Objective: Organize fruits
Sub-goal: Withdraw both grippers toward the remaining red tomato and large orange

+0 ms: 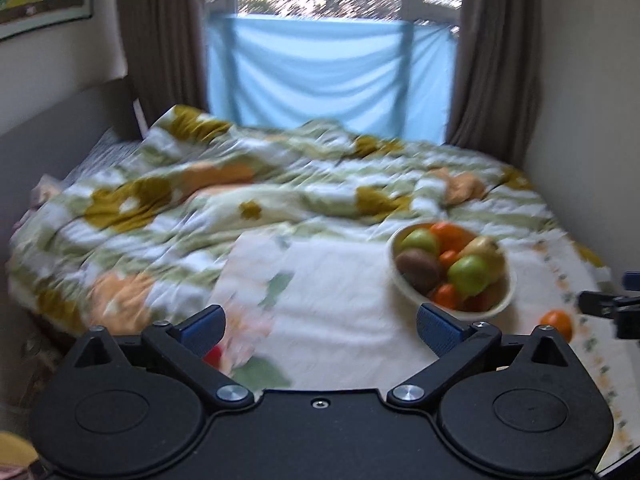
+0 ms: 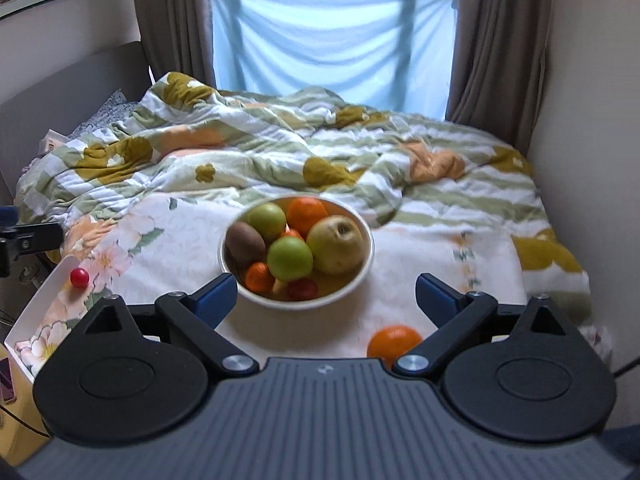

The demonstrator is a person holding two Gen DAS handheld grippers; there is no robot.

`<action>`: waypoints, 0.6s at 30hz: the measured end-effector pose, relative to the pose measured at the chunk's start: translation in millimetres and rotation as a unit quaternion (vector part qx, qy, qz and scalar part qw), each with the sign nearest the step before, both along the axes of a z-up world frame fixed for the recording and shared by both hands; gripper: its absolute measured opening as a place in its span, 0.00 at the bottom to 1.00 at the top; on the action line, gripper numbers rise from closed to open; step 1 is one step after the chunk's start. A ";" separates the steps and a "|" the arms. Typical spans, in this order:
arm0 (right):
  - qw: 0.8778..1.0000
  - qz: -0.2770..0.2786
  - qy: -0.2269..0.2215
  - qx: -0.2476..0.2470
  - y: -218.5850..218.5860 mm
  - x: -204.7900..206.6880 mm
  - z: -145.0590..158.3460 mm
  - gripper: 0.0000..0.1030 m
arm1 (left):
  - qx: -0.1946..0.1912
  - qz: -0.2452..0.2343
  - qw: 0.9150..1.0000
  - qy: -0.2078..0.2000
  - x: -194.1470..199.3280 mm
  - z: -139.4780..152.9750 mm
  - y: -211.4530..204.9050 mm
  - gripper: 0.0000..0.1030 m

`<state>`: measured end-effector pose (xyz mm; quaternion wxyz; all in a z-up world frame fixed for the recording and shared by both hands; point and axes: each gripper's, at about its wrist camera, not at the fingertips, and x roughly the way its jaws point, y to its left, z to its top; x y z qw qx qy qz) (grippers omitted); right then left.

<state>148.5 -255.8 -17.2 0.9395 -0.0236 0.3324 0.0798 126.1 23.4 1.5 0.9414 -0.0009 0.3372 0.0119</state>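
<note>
A cream bowl [image 2: 362,268] sits on the bed, full of fruit: green apples, a kiwi, oranges, a yellow pear and a small red fruit. It also shows in the left wrist view [image 1: 506,292]. A loose orange [image 2: 394,342] lies on the bedspread just in front of the bowl, also in the left wrist view [image 1: 557,323]. A small red fruit [image 2: 79,277] lies near the bed's left edge, partly hidden behind my left finger in the left wrist view [image 1: 213,354]. My right gripper [image 2: 326,294] is open and empty, just short of the bowl. My left gripper [image 1: 320,326] is open and empty, left of the bowl.
A rumpled floral duvet [image 2: 280,152] covers the far half of the bed. Walls close in on the right, a headboard [image 2: 80,80] on the left. Curtains and a window with blue cloth [image 2: 332,44] stand behind. A yellow surface [image 2: 12,420] lies at lower left.
</note>
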 end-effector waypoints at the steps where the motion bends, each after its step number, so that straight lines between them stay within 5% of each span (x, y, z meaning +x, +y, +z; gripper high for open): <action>1: 1.000 -0.001 0.006 0.001 -2.4 -1.3 -6.0 1.00 | 0.005 0.009 1.000 0.007 -1.5 -6.9 2.8 1.00; 10: 0.999 -0.029 0.044 0.001 -23.6 -2.4 -54.7 1.00 | 0.033 0.086 0.995 0.043 5.7 -65.0 39.6 1.00; 18: 0.995 -0.067 0.070 -0.014 -38.0 12.2 -88.3 1.00 | 0.032 0.107 0.992 0.067 30.4 -96.5 62.1 0.95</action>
